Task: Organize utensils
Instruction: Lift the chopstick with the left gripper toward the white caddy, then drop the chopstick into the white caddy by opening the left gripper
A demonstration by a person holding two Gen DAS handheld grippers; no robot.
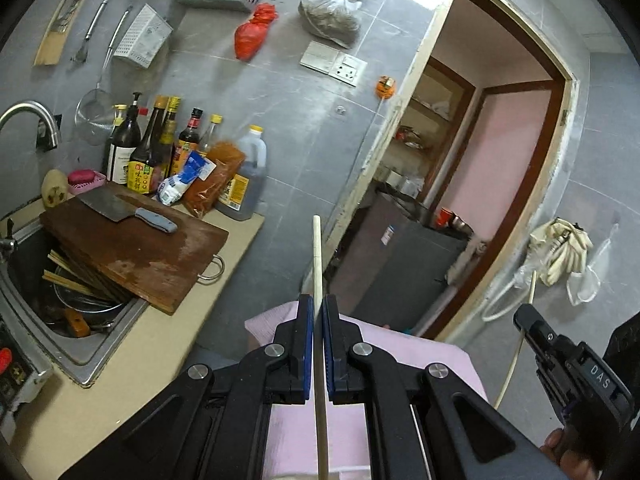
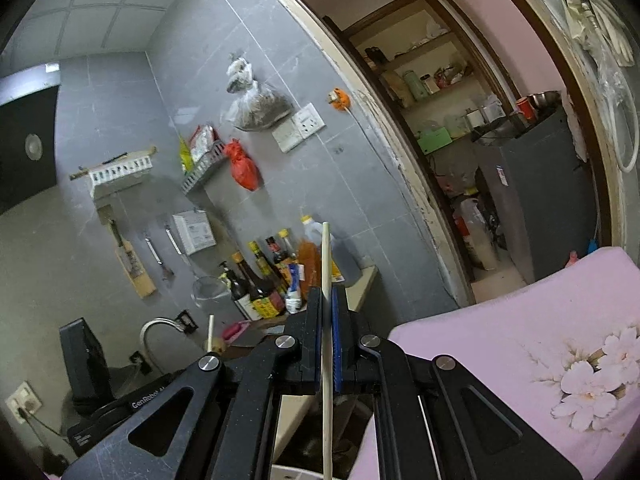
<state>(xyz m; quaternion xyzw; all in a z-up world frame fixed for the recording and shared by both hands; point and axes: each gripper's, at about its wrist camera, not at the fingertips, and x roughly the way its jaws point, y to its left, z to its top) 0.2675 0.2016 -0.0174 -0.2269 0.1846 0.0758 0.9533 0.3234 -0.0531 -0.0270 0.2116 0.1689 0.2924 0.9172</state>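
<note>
In the sink (image 1: 104, 336), chopsticks (image 1: 64, 280) lie under the cutting board (image 1: 152, 256).

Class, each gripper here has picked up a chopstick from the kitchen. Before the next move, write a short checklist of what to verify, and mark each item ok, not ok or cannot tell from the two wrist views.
1. Left gripper shut on its chopstick: ok, the blue pads clamp it.
2. Right gripper shut on its chopstick: ok.
3. Both sticks point away from the grippers, tips free: ok, neither tip touches anything.
4. The two grippers are apart from each other: ok, the right gripper shows at the side of the left view with a gap.
5. A holder to put the sticks in: cannot tell, none is clearly identifiable.
6. More chopsticks left in the sink under the cutting board: not ok, several remain.
</note>
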